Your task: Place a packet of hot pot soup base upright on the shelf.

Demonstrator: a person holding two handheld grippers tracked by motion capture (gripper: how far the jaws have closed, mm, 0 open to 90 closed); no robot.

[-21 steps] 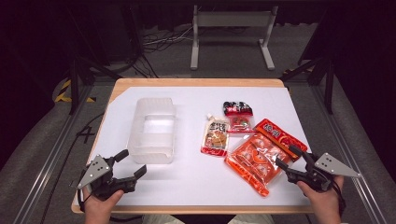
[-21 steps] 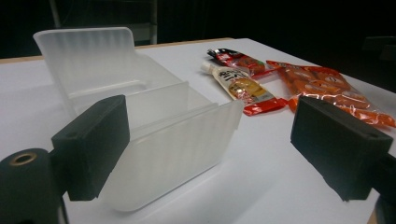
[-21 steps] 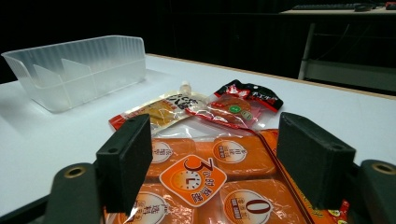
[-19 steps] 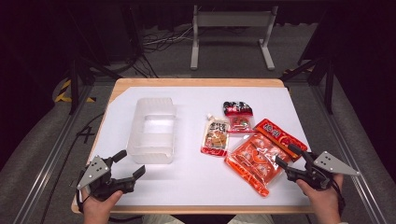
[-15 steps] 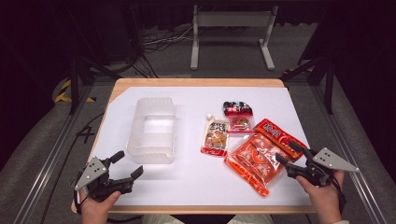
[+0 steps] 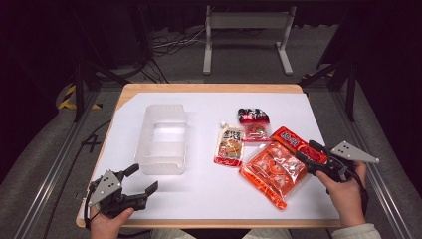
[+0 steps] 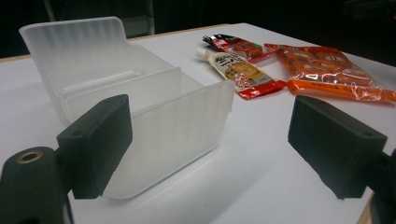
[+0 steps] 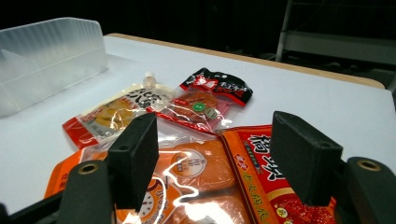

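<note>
- The bench point(image 6: 209, 196) is bare white along its near edge between the two grippers, a wide lane with nothing lying in it.
- The left gripper point(image 6: 140, 180), jaws spread, sits near the bench's near left corner; just beyond it stands the translucent plastic bin point(image 6: 163, 139), the only tall obstacle on that side.
- Between the bin and the sauce pouch point(image 6: 230, 145) runs an open strip of bench.
- The right gripper point(image 6: 307, 151) hovers, jaws apart, over the large orange packet point(image 6: 272, 172) and the red packet point(image 6: 294, 142); these, with the small dark-topped packet point(image 6: 254, 124), crowd the right half.
- The far strip of the bench lies bare.
</note>
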